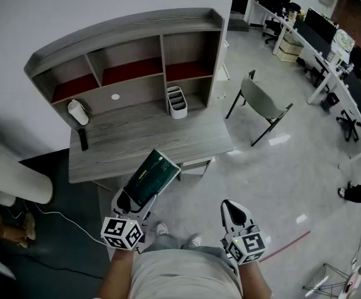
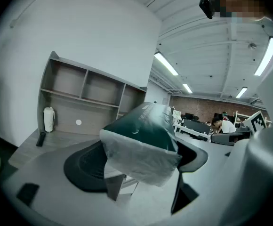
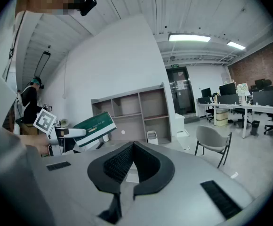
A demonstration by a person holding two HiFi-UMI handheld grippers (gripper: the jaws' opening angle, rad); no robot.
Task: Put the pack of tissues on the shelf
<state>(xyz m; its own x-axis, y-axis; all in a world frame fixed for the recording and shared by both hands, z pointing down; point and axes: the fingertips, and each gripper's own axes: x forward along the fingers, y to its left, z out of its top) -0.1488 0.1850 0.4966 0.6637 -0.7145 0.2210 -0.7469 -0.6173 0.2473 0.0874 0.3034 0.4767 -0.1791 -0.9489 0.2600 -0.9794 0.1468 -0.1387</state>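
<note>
A dark green pack of tissues (image 1: 148,178) with a white end sits between the pads of my left gripper (image 1: 138,199), which is shut on it. The pack juts forward over the front edge of the grey desk (image 1: 143,136). In the left gripper view the pack (image 2: 141,135) fills the space between the black pads, tilted up toward the shelf (image 2: 87,86). The grey shelf unit (image 1: 131,73) with three red-floored compartments stands at the back of the desk. My right gripper (image 1: 230,205) hangs low to the right, shut with nothing in it; its view shows the pack (image 3: 93,127) at the left.
On the desk stand a white slotted organiser (image 1: 177,101), a white bottle-like thing (image 1: 77,112) and a small black object (image 1: 83,139). A grey chair (image 1: 264,101) stands right of the desk. A white rounded object (image 1: 12,173) sits at the left. Office desks line the far right.
</note>
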